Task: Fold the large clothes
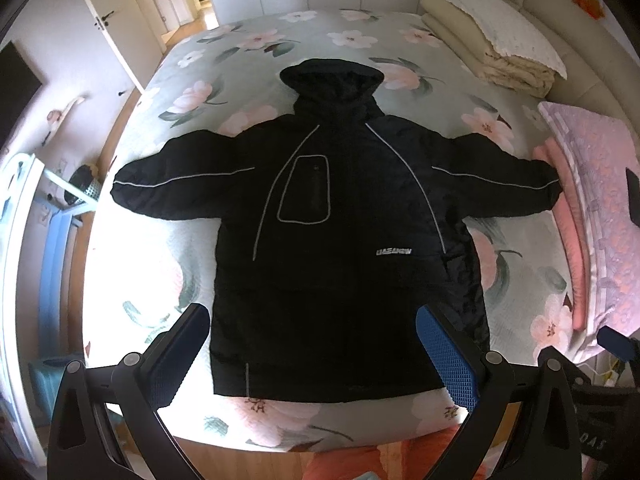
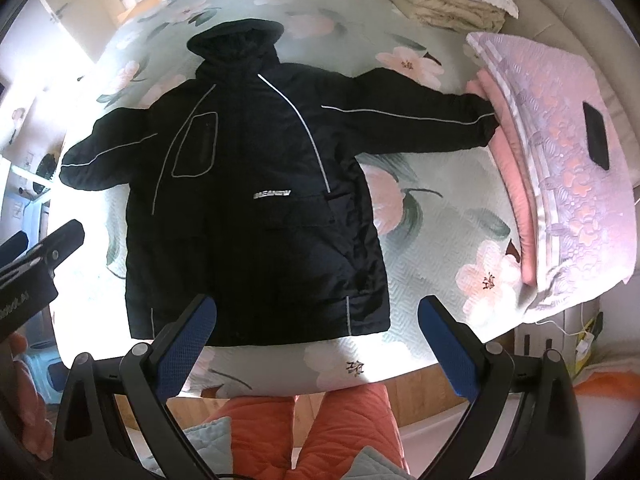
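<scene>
A black jacket (image 1: pixel 344 240) lies face up and spread flat on a bed (image 1: pixel 152 280) with a floral cover, hood (image 1: pixel 332 76) pointing away from the cameras and both sleeves stretched straight out to the sides. Left of the jacket, in the left wrist view, a white door (image 1: pixel 120 20) stands open beyond the bed edge. Just short of the jacket's hem, the left gripper (image 1: pixel 312 356) hangs with its blue-padded jaws spread wide and nothing between them, one finger (image 1: pixel 176 356) over the hem's left corner. In the right wrist view the right gripper (image 2: pixel 316 344) hangs likewise above the hem, jaws wide apart and empty, with the person's orange trousers (image 2: pixel 304 432) showing below it. Grey piping runs along each sleeve and curves down the chest around a pocket (image 1: pixel 304 188), and white lettering (image 1: pixel 394 251) sits right of the zip line. The jacket's right-hand cuff (image 1: pixel 554 184) touches a folded pink blanket (image 1: pixel 592 208) on the bed's right side; a folded cream quilt (image 1: pixel 488 40) rests beyond the blanket, near the headboard
</scene>
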